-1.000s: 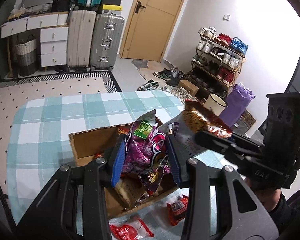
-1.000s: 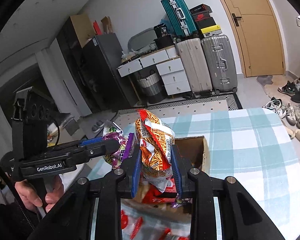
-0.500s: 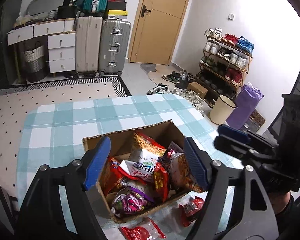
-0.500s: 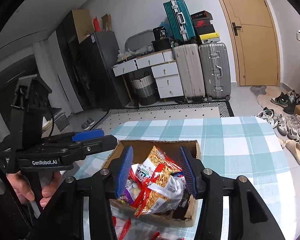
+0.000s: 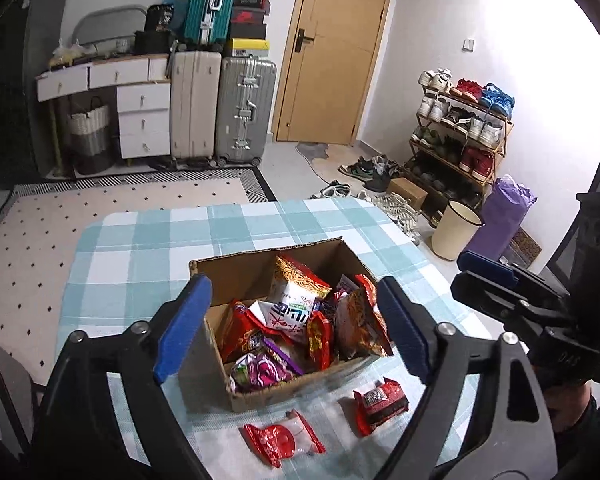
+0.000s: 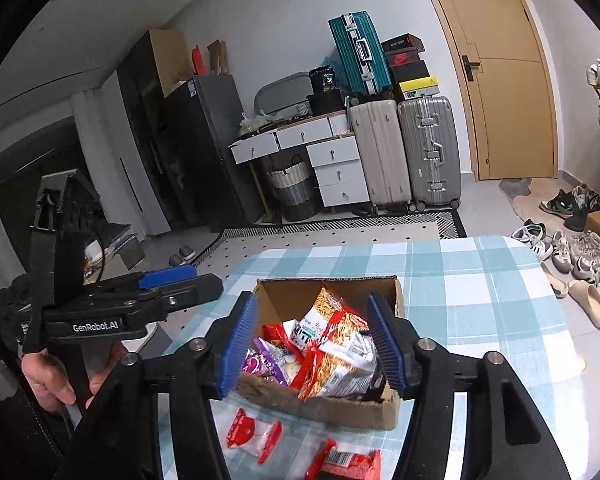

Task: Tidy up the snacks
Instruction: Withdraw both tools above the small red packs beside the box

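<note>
Suitcases, a drawer unit and a wooden door line the far wall behind a desk (image 5: 140, 248) covered in a teal-and-white checked cloth. On it sits an open cardboard box (image 5: 236, 276) already heaped with snack packets: an orange noodle bag (image 5: 296, 280), red packs, a purple one (image 5: 260, 372).

Both grippers have just been opening, and nothing sits between the fingers of either. The left gripper (image 5: 288, 332) stands wide; the right gripper (image 6: 314, 346) is spread about halfway. Each hovers over the box.

Most of the sorting looks done. Two snacks remain on the cloth just outside the box's near wall: a red-and-clear packet (image 5: 284, 438) at about 6 o'clock of the box in the left view, and a dark-red wrapped bar (image 5: 380, 400) at about 5 o'clock.

Only the left view shows the shoe rack (image 5: 460, 128), a cream bin (image 5: 456, 232) and a purple bag. Only the right view shows the dark fridge (image 6: 204, 148) and the person's hand (image 6: 48, 376) on the left gripper's handle.
</note>
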Demonstrator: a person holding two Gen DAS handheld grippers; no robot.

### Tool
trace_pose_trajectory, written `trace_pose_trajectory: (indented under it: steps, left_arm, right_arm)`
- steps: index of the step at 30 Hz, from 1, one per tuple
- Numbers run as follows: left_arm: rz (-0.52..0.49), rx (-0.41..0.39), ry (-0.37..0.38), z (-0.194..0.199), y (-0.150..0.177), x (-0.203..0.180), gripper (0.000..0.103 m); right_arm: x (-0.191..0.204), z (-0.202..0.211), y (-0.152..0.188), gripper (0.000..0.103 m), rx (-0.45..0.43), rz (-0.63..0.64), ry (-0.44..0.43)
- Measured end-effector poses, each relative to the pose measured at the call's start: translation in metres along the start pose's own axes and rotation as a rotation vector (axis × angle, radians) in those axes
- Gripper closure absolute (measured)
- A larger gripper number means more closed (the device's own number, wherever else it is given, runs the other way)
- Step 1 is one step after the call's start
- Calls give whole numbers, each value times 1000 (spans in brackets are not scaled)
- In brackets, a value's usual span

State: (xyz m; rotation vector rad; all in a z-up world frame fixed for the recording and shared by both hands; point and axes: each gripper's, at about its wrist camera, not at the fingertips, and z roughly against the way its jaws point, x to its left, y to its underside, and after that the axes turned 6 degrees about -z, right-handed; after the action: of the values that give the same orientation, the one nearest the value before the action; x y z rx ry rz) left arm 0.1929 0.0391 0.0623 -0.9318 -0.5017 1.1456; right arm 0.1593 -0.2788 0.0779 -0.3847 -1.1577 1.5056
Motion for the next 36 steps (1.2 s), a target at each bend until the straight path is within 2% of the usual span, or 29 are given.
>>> trace_pose_trajectory:
  steps: [5, 9, 13, 20, 25, 36]
  left_arm:
    - [3, -7, -22, 21, 9, -9, 12]
    - [11, -19, -39, 36, 19, -13, 4]
    - [12, -24, -55, 47, 28, -18, 2]
    - [27, -22, -97, 64, 47, -24, 1]
    - [29, 3, -121, 63, 66, -28, 1]
    - [49, 71, -166, 38, 116, -30, 1]
  right_arm:
    - [8, 17, 8, 35, -11, 9, 2]
    - [15, 31, 15, 31, -21, 18, 3]
    - [21, 44, 23, 26, -30, 26, 6]
    - [25, 59, 41, 23, -33, 18, 4]
    - [27, 70, 55, 17, -34, 16, 8]
    - [16, 77, 100, 14, 22, -33, 51]
